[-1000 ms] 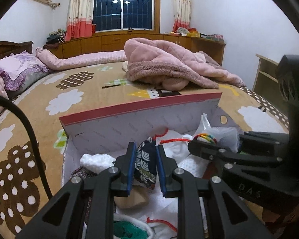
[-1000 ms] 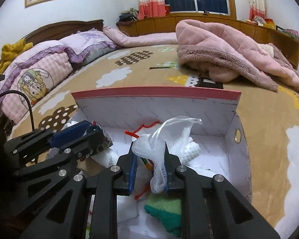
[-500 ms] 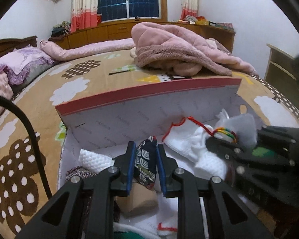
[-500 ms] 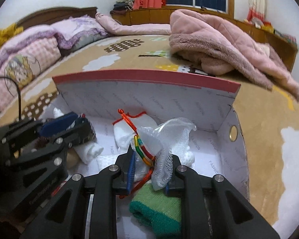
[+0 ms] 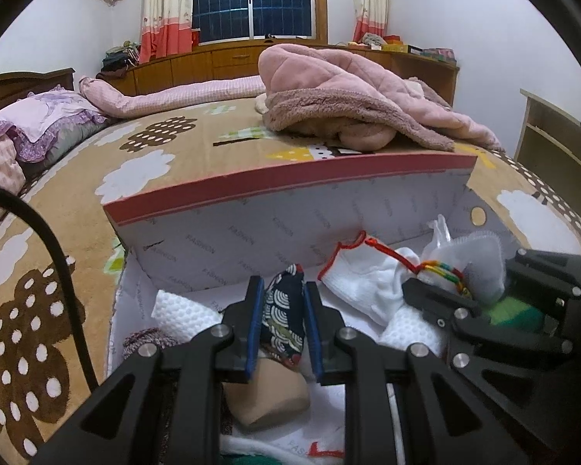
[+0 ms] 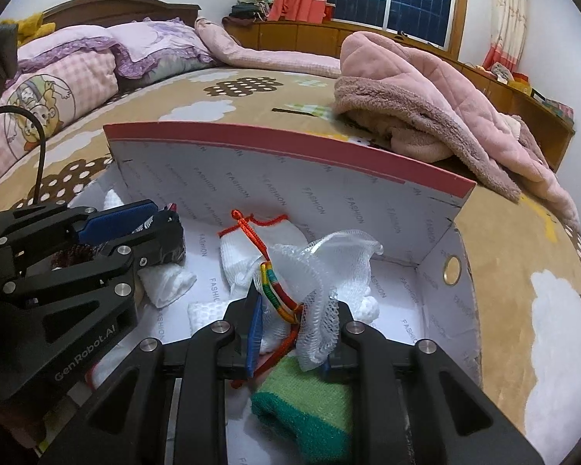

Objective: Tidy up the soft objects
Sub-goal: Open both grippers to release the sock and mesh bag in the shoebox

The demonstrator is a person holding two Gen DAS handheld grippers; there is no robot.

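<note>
A limp patterned pouch (image 5: 283, 312) is pinched by the left tongs (image 5: 282, 327); a feather-light mesh bag (image 6: 317, 294) is clamped mid-body between the right tongs (image 6: 296, 323).

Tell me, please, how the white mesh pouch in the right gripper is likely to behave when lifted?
The mesh pouch will probably flop: its netting droops over the right gripper. It looks light and see-through. Its coloured cord hangs loose and might snag.

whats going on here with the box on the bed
A person is sorting soft items with two handheld grippers over an open white box on the bed. The left gripper is shut on a dark patterned fabric pouch; the right gripper is shut on a white mesh bag with a colourful cord. Both hang over the box among white cloths and a green sponge.
</note>
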